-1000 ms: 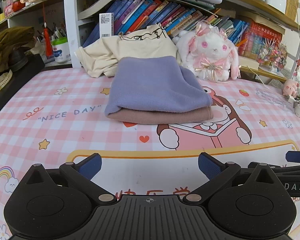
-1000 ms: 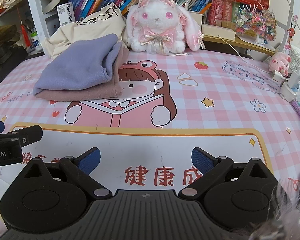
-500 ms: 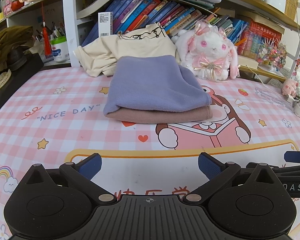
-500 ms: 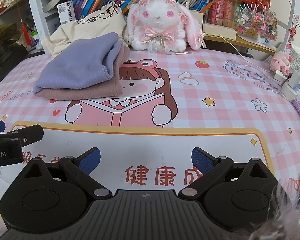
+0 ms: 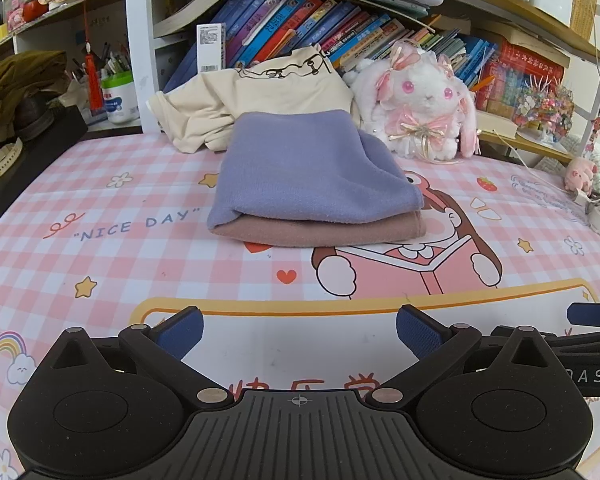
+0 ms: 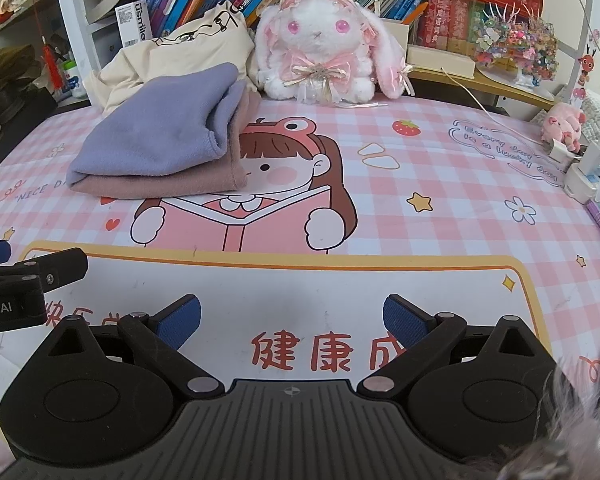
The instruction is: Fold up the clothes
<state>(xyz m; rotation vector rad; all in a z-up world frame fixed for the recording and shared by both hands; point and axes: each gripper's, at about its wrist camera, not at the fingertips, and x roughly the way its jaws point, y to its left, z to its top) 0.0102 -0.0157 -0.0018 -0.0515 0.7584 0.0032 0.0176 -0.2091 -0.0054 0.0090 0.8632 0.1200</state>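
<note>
Left wrist view: we hold the left gripper (image 5: pixel 299 330) low over the pink cartoon-print worktop (image 5: pixel 100 248), its blue fingers (image 5: pixel 180 330) spread wide and holding nothing. The right gripper (image 6: pixel 291 320) sits alongside it, equally wide and just as empty. Compared with a second ago almost nothing has changed — the view has merely drifted a little, and the clothes lie where they were. The folded lavender garment (image 5: pixel 308 176) rests squarely on the folded dusty-pink garment (image 5: pixel 324 230), well ahead of both grippers in the middle of the worktop. Behind that stack a cream shirt (image 5: pixel 260 96) lies crumpled against the bookshelf (image 5: pixel 300 12), beside a white plush rabbit (image 5: pixel 424 108). We judge two pieces done and the cream shirt next — it is out of reach from here.
</note>
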